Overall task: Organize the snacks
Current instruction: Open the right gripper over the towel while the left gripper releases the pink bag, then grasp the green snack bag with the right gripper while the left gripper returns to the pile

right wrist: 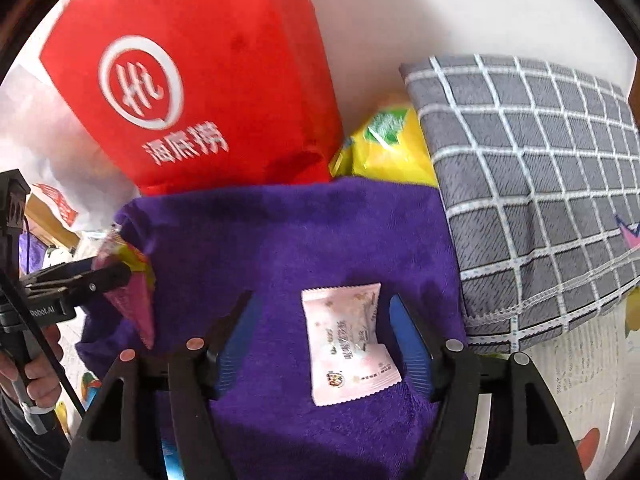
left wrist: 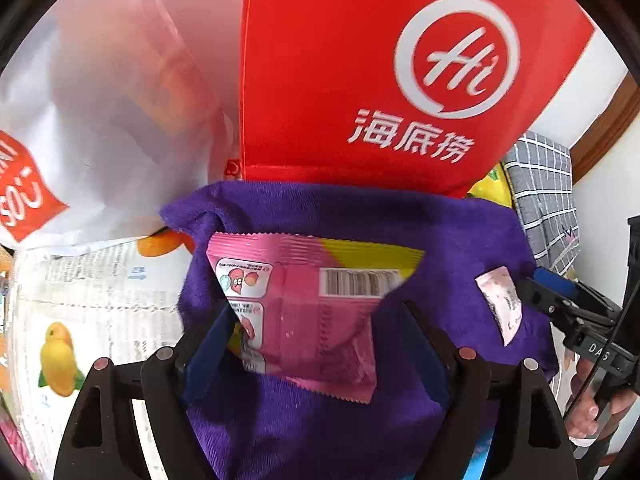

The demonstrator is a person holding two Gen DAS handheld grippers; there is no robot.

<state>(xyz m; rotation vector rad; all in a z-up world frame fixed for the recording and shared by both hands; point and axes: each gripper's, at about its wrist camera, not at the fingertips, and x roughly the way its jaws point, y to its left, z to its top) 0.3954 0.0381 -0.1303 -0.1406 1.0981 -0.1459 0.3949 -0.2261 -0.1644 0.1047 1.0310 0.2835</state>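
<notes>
A pink and yellow snack packet (left wrist: 312,312) lies on a purple towel (left wrist: 440,224), between the open fingers of my left gripper (left wrist: 316,312). A small pale pink snack packet (right wrist: 348,344) lies on the same towel (right wrist: 288,232), between the open fingers of my right gripper (right wrist: 324,312), close to the right finger. In the left wrist view the pale packet (left wrist: 500,304) sits at the right with the right gripper's tip (left wrist: 536,288) beside it. In the right wrist view the left gripper (right wrist: 96,276) is at the left around the pink and yellow packet (right wrist: 132,300).
A red bag with a white logo (left wrist: 360,80) stands behind the towel. A white plastic bag (left wrist: 100,120) is left of it. A yellow snack bag (right wrist: 384,148) and a grey checked cloth (right wrist: 532,184) lie at the right. Fruit-printed paper (left wrist: 88,308) covers the table.
</notes>
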